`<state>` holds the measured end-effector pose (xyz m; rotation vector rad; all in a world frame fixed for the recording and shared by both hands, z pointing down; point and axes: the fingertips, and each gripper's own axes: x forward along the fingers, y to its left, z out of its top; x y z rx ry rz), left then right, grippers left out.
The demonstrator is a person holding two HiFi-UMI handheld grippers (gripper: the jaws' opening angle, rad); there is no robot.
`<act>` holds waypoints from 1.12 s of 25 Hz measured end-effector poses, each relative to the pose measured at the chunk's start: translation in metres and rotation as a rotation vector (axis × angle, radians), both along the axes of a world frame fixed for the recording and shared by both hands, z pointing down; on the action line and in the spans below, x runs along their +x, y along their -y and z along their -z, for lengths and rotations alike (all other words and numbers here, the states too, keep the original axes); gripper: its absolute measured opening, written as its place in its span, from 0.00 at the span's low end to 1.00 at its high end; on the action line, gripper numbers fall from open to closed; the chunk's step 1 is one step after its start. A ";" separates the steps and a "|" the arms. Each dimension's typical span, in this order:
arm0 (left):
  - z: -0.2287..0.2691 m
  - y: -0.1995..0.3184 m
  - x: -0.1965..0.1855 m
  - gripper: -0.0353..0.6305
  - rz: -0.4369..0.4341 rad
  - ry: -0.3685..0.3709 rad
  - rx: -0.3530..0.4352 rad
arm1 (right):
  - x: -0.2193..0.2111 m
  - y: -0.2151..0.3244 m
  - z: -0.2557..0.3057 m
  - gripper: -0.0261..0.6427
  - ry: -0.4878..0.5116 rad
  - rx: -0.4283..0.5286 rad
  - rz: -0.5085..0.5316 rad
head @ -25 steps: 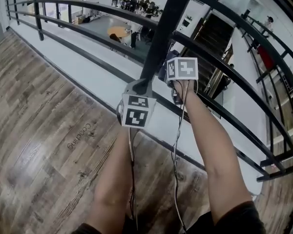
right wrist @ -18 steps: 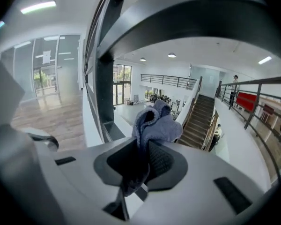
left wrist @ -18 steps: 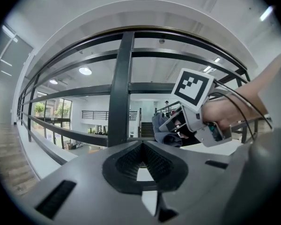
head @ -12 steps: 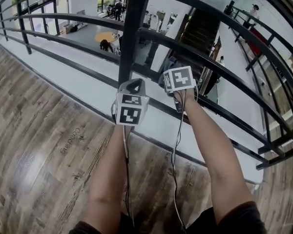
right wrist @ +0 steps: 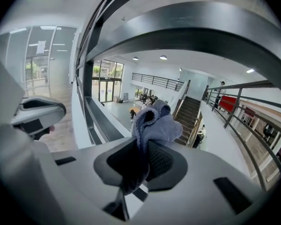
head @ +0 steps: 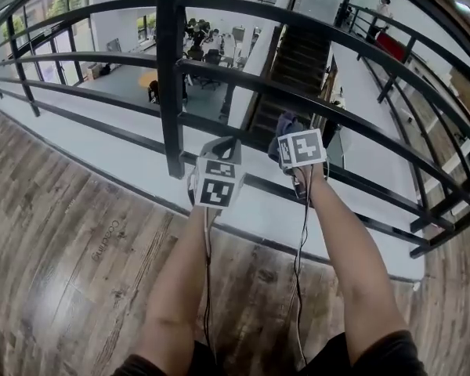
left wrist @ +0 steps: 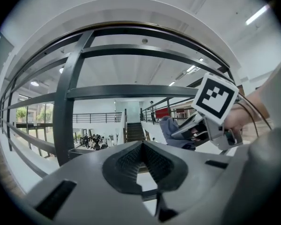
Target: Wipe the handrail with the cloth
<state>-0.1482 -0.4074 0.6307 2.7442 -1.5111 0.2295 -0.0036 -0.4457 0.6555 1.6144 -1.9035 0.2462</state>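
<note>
Firstly, head view: both forearms are reaching out over the wood floor (head: 55, 233) towards the black railing; the left tongs (head: 222, 144) are hovering just right of the vertical post (head: 170, 77); the right tongs (head: 288, 131) are pointing between two bars of the handrail (head: 352, 116), carrying the grey-blue cloth (head: 284, 124) at their tip; beyond the bars an open drop is showing, with a staircase (head: 298, 61) and a lower hall.

Left gripper view: the left tongs (left wrist: 143, 146) are sitting closed with nothing between them; the post (left wrist: 64, 111) and a handrail bar (left wrist: 145, 90) are standing ahead, untouched; the right tongs (left wrist: 201, 130) are showing alongside with the cloth (left wrist: 171, 130).

Right gripper view: the right tongs (right wrist: 147, 161) are pinching the cloth (right wrist: 154, 123) by a narrow fold, the bulk bunching up above the jaw tips; the handrail (right wrist: 201, 36) is arching overhead, and the cloth is looking clear of it, so wiping contact is probably not being made at this moment; the left tongs (right wrist: 37, 114) are waiting at the left edge.

Hazards, as judged: drag along the bar could be tugging the thin fold free, dropping the cloth through the railing to the hall below; the bunched wad is offering little wiping face, so hard jaw tips may be scraping the paint; trailing cables may be snagging.
</note>
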 end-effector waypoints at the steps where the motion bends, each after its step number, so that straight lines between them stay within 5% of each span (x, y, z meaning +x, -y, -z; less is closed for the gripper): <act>1: 0.000 -0.004 0.008 0.06 -0.012 -0.001 0.002 | 0.011 -0.008 0.000 0.14 0.009 0.005 -0.007; 14: -0.017 -0.039 0.112 0.06 -0.149 -0.014 -0.105 | 0.153 -0.082 0.005 0.14 -0.036 0.046 -0.109; 19: -0.008 -0.058 0.155 0.06 -0.168 -0.041 -0.109 | 0.203 -0.107 0.003 0.14 -0.046 0.057 -0.142; 28: 0.000 -0.102 0.244 0.06 -0.205 0.018 -0.095 | 0.300 -0.151 0.005 0.14 -0.031 0.080 -0.209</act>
